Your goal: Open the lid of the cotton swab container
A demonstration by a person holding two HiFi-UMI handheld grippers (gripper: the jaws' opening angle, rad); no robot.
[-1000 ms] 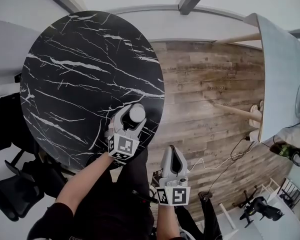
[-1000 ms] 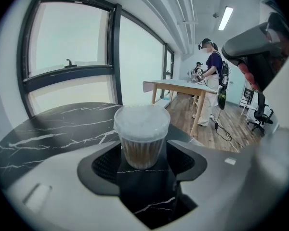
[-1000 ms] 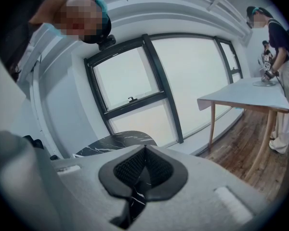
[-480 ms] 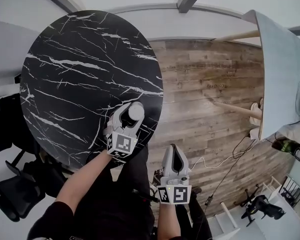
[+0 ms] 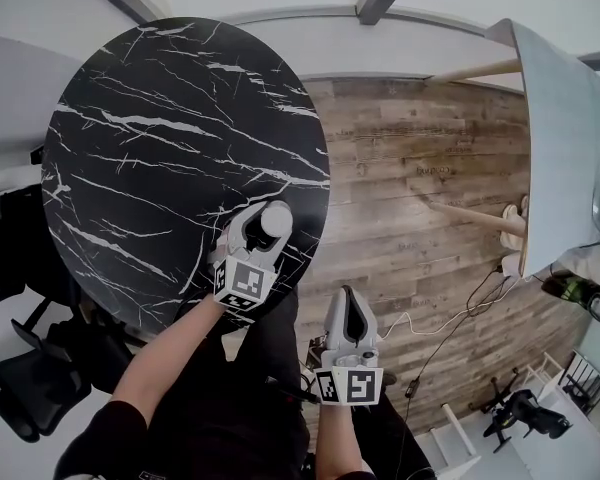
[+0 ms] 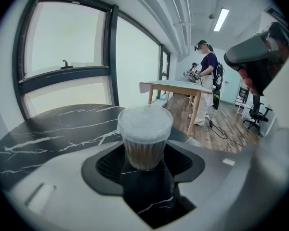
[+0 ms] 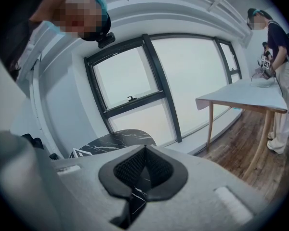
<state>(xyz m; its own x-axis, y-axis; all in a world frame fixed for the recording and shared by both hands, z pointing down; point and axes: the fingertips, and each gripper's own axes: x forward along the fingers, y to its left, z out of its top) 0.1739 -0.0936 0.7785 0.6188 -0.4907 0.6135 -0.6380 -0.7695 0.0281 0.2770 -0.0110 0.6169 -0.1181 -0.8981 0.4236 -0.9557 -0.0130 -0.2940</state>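
A round table (image 5: 130,148) fills most of the room below. It is black stone with thin white lines, smooth and shiny. Next to it is a floor (image 5: 420,168) of brown wood planks. Big windows (image 6: 67,37) let in pale light.

The cotton swab container (image 5: 274,220) stands upright on the table, close to the near edge. It is a small round tub with clear, ribbed sides, and you can see the brown sticks packed inside. The lid (image 6: 145,121) is on. It is a cloudy white cap, a bit wider than the tub, with a soft rounded rim.

The left gripper (image 5: 267,226) has the tub between its jaws. The dark pads are bumpy like a net, and they press on the tub's two sides, low down under the lid. I think this is to keep the tub from sliding or tipping when the lid gets pulled. The grip is low, so the lid is free to come off.

The right gripper (image 5: 347,303) is well apart from the table, held over the wood floor near the person's body. Its jaws are closed together with nothing in them. It seems to be waiting for its turn, since it is the one free to take the lid.

The lid looks snug, so the pull may need to be straight up, or the light tub could tilt. The opening has not begun yet.

Farther off stands a long pale table (image 5: 565,138) on wooden legs.
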